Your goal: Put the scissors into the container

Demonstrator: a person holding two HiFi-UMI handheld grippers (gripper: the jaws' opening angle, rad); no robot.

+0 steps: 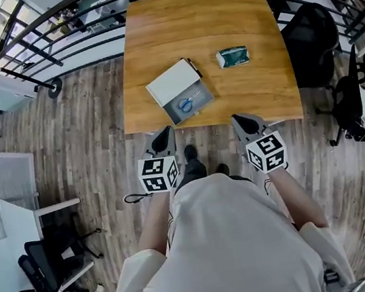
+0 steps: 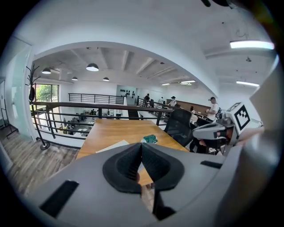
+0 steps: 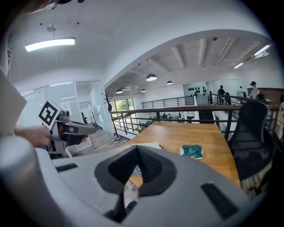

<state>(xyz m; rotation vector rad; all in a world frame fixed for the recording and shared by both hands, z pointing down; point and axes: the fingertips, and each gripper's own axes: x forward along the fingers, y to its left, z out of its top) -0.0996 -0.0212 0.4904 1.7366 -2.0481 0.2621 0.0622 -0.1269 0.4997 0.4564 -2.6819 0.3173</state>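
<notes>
Left claw [image 1: 163,138] and right claw [image 1: 246,123] closed tip to tip, empty, short of the worktop [image 1: 205,28]. Scissors [image 1: 189,102] already lie in container [image 1: 206,94]. Risk: container sits near the front edge, so a stray bump could tip it off.

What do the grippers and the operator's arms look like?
The left gripper and right gripper match. Each has a grey plastic body, a black ribbed claw that narrows to a point, and behind it a white cube with black square markers. No cables show clearly. The person wears a white short-sleeved shirt, and the forearms are bare.
</notes>
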